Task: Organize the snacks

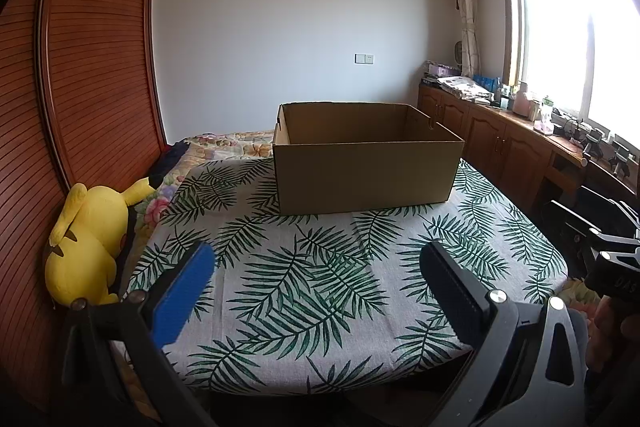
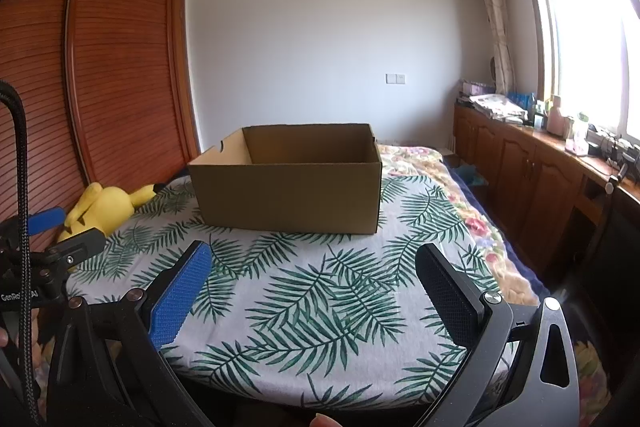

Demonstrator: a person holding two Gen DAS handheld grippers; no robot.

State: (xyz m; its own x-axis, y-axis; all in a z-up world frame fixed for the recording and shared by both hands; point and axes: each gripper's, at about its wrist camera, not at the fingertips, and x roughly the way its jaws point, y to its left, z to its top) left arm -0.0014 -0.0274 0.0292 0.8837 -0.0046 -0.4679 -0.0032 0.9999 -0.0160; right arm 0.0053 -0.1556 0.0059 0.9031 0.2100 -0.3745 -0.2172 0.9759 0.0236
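An open brown cardboard box (image 1: 366, 163) sits mid-frame on the palm-leaf-printed tablecloth (image 1: 320, 279), well beyond both tongs. The left gripper (image 1: 316, 287) and right gripper (image 2: 314, 287) gape wide, holding nothing, low in frame.

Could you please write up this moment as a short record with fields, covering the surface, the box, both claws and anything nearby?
surface: leaf-print cloth covering the work surface
box: open cardboard box standing on the cloth; its floor is hidden from view
snacks: none visible
left claw: open, holding nothing
right claw: open, holding nothing
nearby: yellow plush toy lying left of the cloth
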